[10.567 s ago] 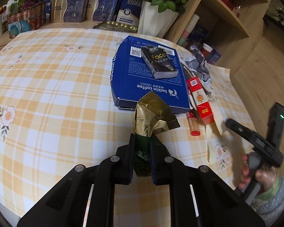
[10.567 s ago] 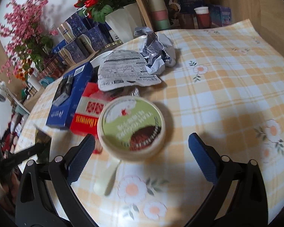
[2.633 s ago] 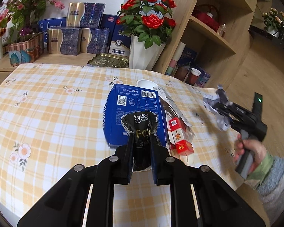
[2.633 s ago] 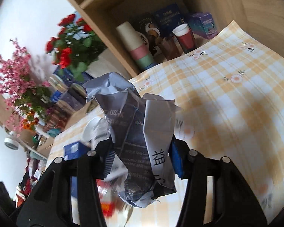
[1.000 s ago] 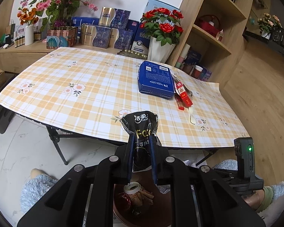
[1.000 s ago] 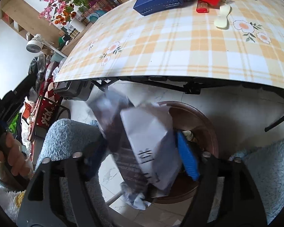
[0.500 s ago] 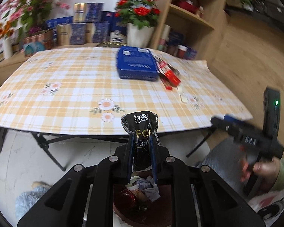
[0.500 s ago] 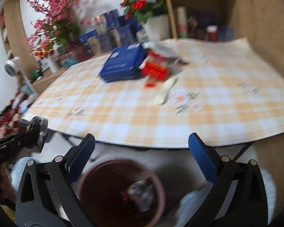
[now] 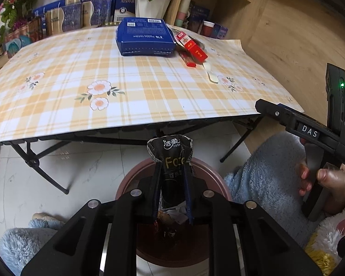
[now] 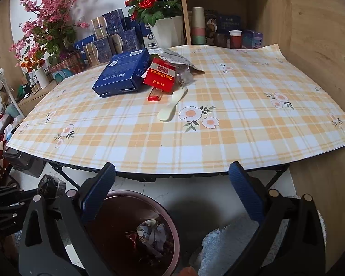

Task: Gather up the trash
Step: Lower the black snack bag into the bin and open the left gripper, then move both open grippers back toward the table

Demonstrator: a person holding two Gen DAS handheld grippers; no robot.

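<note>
"Face" in gold on black tissue pack [image 9: 172,161], "DAS" on right gripper [image 9: 309,131] body, "DOUBLE HAPPINESS" on red cigarette pack [image 10: 159,74], "luckin coffee" on blue box [image 9: 145,37], upside down.

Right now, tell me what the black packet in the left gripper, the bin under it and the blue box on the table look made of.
Black packet: thin, soft plastic film, slightly glossy; its top edge is crimped and it pinches flat.
Bin: probably moulded plastic, maroon, with a smooth rounded rim.
Blue box: printed cardboard, matte, with sharp folded edges and a barcode label.
</note>
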